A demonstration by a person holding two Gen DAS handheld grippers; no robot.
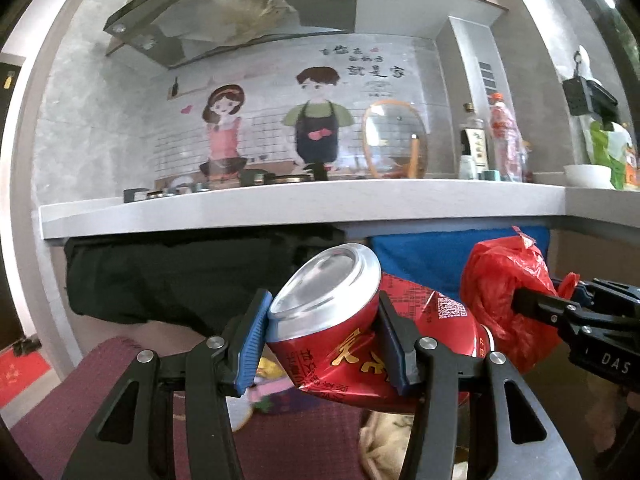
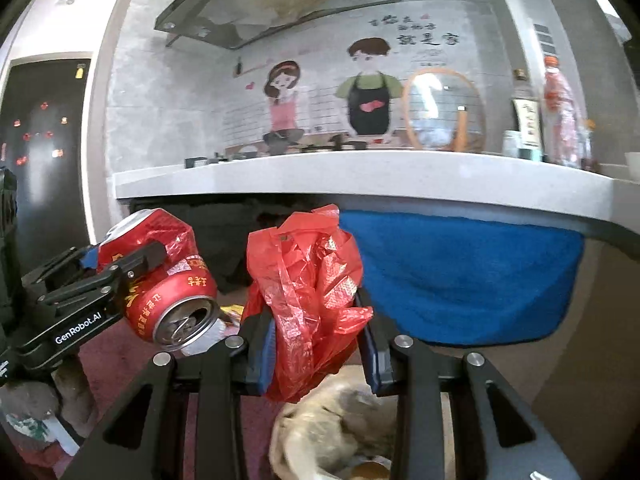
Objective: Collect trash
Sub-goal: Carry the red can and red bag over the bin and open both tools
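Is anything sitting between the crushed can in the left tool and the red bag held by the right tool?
Nothing visible does. The left tool grips the crushed red can, the right tool grips the red plastic bag, and the two hang side by side with only open air between them.

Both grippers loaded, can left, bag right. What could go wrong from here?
1. The crushed red can is pinched by the left gripper on dented, slanted walls; it may twist or slip out.
2. Its opened end tilts downward, so any leftover liquid could drip onto the maroon cloth.
3. The right gripper holds only a bunch of thin red plastic bag; the film could slide free or tear.
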